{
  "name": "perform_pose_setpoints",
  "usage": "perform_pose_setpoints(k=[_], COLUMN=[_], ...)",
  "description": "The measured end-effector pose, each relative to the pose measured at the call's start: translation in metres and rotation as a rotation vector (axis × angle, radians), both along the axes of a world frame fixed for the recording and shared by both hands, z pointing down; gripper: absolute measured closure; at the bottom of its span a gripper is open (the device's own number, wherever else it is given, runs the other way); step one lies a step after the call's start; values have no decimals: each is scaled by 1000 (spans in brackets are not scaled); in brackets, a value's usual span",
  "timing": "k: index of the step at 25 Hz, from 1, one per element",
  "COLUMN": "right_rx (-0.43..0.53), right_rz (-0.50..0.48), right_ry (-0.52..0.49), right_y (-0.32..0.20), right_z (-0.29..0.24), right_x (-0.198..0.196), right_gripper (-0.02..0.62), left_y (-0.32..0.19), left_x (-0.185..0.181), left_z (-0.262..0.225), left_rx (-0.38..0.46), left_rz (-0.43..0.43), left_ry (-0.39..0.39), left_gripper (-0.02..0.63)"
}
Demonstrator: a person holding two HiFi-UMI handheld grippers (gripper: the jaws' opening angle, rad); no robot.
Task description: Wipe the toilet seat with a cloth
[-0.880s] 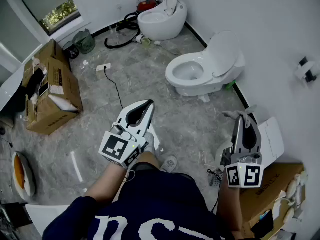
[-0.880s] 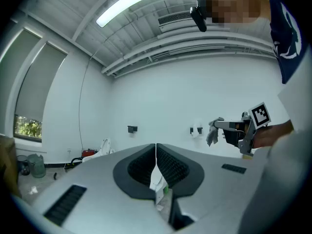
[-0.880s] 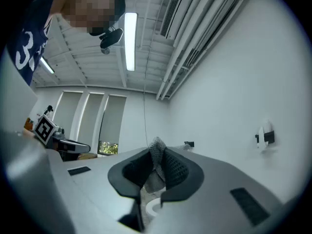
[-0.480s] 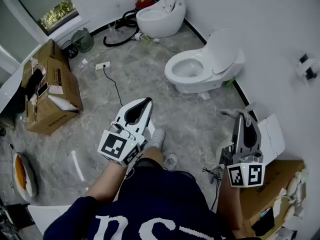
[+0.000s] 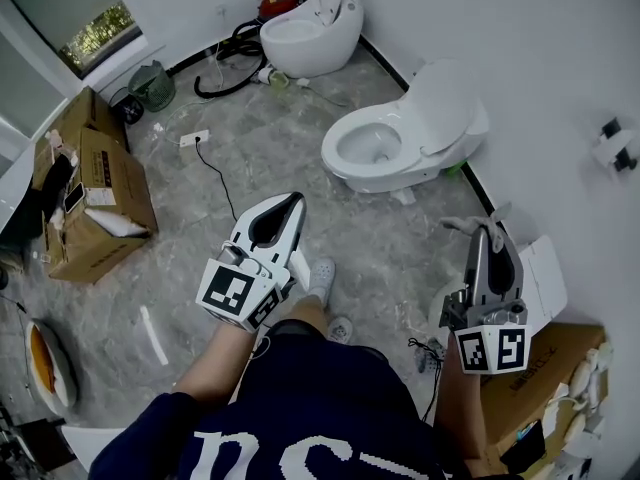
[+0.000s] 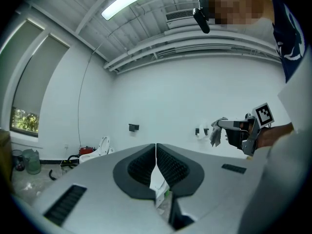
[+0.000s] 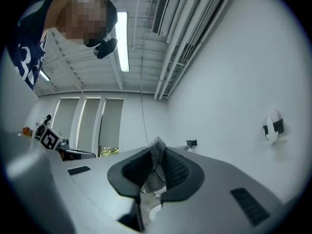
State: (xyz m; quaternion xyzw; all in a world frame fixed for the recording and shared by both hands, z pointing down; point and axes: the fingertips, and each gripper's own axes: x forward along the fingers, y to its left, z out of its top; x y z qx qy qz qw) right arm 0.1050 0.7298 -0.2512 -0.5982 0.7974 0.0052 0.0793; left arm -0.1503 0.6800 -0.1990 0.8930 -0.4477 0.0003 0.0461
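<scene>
Open floor (image 5: pixel 385 243) before the toilet (image 5: pixel 405 138)

I count two toilets, the near toilet (image 5: pixel 390 143) and the far toilet (image 5: pixel 305 28); two grippers, the left gripper (image 5: pixel 293 206) and the right gripper (image 5: pixel 489 231); one cloth (image 5: pixel 460 227); one green basket (image 5: pixel 152 86); one power strip (image 5: pixel 193 138); and at least two cardboard boxes, left box (image 5: pixel 85 203), right box (image 5: pixel 545 378).

Cardboard boxes (image 5: pixel 88 203) left; power strip (image 5: pixel 194 138) on floor.
</scene>
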Motion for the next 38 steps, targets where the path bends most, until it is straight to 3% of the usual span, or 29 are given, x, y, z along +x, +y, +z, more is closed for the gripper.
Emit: perform_pose_setpoints(k=[14, 23, 31, 38], right_rx=[-4, -13, -28, -14], right_rz=[57, 82, 51, -38], right_ry=[13, 31, 50, 40], right_y=[-185, -254, -304, -377], right_z=[-11, -11, -5, 2], right_x=[-25, -43, -44, -35], right_gripper=[529, 528, 528, 528], left_y=[-210, -289, -324, -370], left_x=[-7, -15, -19, -27], left_z=[-12, -8, 8, 15], left_rx=[19, 13, -13, -18], left_rz=[87, 138, 109, -3], left_ry=[8, 22, 35, 12], left_gripper=[583, 583, 583, 583])
